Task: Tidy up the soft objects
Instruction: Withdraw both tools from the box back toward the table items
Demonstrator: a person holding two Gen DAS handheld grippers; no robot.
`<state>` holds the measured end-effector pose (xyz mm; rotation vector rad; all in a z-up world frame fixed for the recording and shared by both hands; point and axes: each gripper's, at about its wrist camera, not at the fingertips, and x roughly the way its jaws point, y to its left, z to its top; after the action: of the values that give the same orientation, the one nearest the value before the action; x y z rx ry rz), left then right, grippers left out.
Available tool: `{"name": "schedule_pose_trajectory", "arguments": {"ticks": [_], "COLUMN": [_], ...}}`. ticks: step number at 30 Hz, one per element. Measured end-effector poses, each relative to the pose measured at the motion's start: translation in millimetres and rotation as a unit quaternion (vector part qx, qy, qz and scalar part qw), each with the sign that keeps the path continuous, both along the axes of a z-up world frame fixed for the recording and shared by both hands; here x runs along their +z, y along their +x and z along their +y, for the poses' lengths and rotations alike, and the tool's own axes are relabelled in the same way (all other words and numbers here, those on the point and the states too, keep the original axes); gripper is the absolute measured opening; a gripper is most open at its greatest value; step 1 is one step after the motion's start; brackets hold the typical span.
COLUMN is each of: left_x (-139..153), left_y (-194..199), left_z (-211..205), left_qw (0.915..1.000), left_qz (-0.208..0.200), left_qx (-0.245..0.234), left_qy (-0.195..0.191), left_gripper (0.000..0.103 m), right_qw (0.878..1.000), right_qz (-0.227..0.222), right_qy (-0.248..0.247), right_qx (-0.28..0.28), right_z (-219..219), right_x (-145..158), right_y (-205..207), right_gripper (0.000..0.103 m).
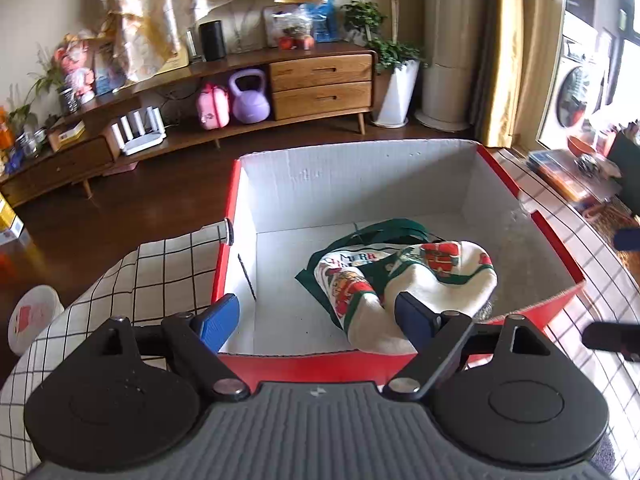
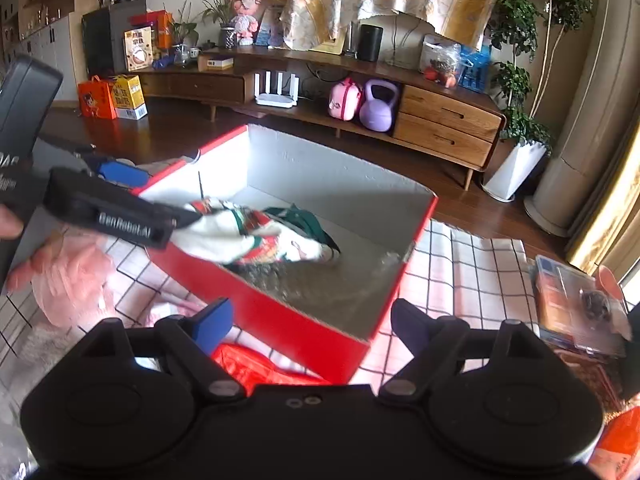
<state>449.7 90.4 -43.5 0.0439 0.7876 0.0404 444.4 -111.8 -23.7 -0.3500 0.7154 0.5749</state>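
Note:
A red box (image 1: 360, 364) with a white inside stands on the checked cloth. In it lies a white Christmas-print cloth (image 1: 448, 268) with green trim, next to grey fuzzy fabric (image 1: 528, 264). My left gripper (image 1: 316, 320) hangs open over the box's near edge, its right finger resting against the printed cloth and nothing pinched. In the right wrist view the printed cloth (image 2: 256, 236) shows under the left gripper's black housing (image 2: 116, 216). My right gripper (image 2: 312, 326) is open above the box's near corner (image 2: 320, 344), over a red soft item (image 2: 256, 364). A pink plush (image 2: 76, 276) lies left of the box.
The checked tablecloth (image 2: 472, 268) covers the table around the box. Plastic-wrapped packs (image 2: 576, 308) and an orange bag (image 2: 616, 448) lie at the right. A person's hand (image 2: 10, 220) holds the left gripper. A wooden sideboard (image 1: 320, 80) stands across the dark floor.

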Motion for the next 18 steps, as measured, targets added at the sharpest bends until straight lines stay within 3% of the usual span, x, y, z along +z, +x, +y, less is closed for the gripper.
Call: {"name": "schedule_pose_trajectory", "arguments": {"ticks": [5, 7, 10, 18], "left_x": [18, 33, 59, 117], "left_y": [-12, -26, -52, -143], "left_z": [4, 9, 13, 6], "left_qw": [0.9996, 0.999, 0.9973, 0.9942], "left_qz": [-0.025, -0.037, -0.048, -0.075], "left_qx": [0.013, 0.007, -0.004, -0.027], "left_qy": [-0.003, -0.022, -0.055, -0.072], "left_gripper": [0.085, 0.085, 0.085, 0.085], "right_qw": [1.0, 1.0, 1.0, 0.999], "right_qz": [0.007, 0.007, 0.005, 0.005], "right_qy": [0.013, 0.017, 0.026, 0.049], "right_qx": [-0.007, -0.003, 0.004, 0.011], "right_z": [-13, -18, -28, -54], "right_x": [2, 8, 20, 51], "right_y": [-10, -19, -40, -110], "right_gripper": [0.085, 0.085, 0.085, 0.085]}}
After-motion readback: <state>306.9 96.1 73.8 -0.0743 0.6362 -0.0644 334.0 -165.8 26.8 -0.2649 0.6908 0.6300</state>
